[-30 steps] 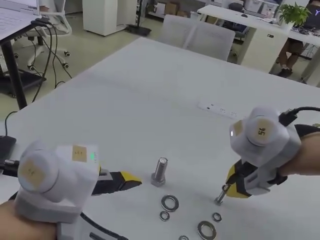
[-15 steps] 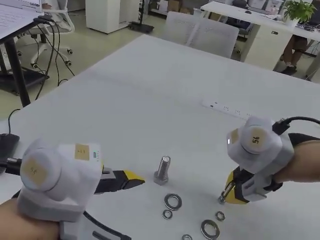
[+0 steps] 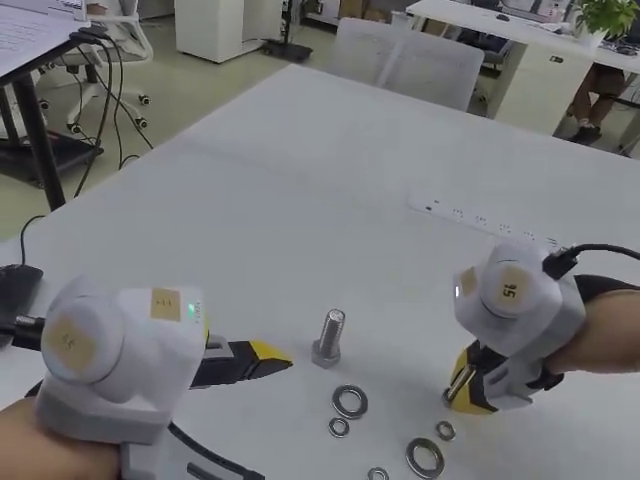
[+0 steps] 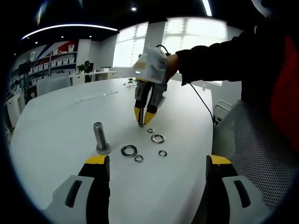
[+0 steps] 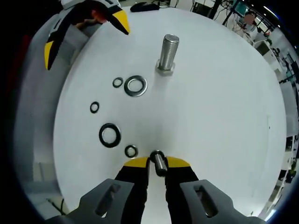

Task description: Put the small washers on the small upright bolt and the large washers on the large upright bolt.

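The fingers [image 5: 136, 163] of the right gripper [image 5: 158, 164] are clamped on the small bolt [image 5: 157, 157], gripping it across its shank. In the left gripper view this bolt hangs between the yellow tips with its long axis close to vertical and one end down at the white table [image 3: 300, 180]. I cannot tell whether that end touches the surface. In the head view it leans slightly, with its upper end toward the gripper body. The left gripper [image 4: 158, 160] has its fingers wide apart with nothing between them. It sits low at the near left of the table, with its tips pointing across toward the large bolt [image 3: 331, 337]. That bolt stands upright on its hexagonal head, its threaded shank pointing straight up, between the two grippers and apart from both. Five washers lie flat on the table on the near side of the bolts, none of them on a bolt. A large washer [image 3: 349, 401] lies near the foot of the large bolt, with a small washer [image 3: 339, 427] just beside it. A second large washer [image 3: 425, 458] lies nearer the right gripper. A second small washer [image 3: 445, 431] lies just beside the gripped bolt's lower end, and a third small washer [image 3: 377, 474] is at the bottom edge of the head view. A power strip [image 3: 480, 222] lies farther back on the table.
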The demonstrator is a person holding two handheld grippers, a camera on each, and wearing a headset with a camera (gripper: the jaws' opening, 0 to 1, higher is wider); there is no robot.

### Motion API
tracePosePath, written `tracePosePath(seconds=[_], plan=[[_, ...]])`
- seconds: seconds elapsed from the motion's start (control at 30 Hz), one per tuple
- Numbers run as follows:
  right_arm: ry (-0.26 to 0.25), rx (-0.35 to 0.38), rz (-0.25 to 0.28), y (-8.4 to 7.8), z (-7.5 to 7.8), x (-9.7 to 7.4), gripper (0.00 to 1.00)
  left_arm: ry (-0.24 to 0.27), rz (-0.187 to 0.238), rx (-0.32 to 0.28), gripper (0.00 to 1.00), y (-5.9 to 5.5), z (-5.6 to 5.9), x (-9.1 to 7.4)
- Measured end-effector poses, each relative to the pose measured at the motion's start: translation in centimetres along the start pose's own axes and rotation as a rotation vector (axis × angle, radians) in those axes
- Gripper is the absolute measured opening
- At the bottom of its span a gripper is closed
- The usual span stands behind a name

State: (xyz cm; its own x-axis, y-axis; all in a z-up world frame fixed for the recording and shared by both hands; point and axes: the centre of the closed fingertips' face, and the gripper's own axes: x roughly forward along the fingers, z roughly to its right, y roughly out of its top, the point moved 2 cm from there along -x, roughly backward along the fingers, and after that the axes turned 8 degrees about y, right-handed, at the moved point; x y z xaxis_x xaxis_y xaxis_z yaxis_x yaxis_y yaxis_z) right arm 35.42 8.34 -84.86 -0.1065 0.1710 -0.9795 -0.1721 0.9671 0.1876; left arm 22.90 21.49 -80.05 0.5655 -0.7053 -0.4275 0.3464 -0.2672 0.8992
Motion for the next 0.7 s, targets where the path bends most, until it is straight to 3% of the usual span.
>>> tracePosePath(seconds=[0.7], plan=[[-0.002, 0.052, 0.012, -1.5, -0.1, 0.3, 0.18, -0.002, -0.009, -0.002, 0.84, -0.2, 0.1, 0.1]])
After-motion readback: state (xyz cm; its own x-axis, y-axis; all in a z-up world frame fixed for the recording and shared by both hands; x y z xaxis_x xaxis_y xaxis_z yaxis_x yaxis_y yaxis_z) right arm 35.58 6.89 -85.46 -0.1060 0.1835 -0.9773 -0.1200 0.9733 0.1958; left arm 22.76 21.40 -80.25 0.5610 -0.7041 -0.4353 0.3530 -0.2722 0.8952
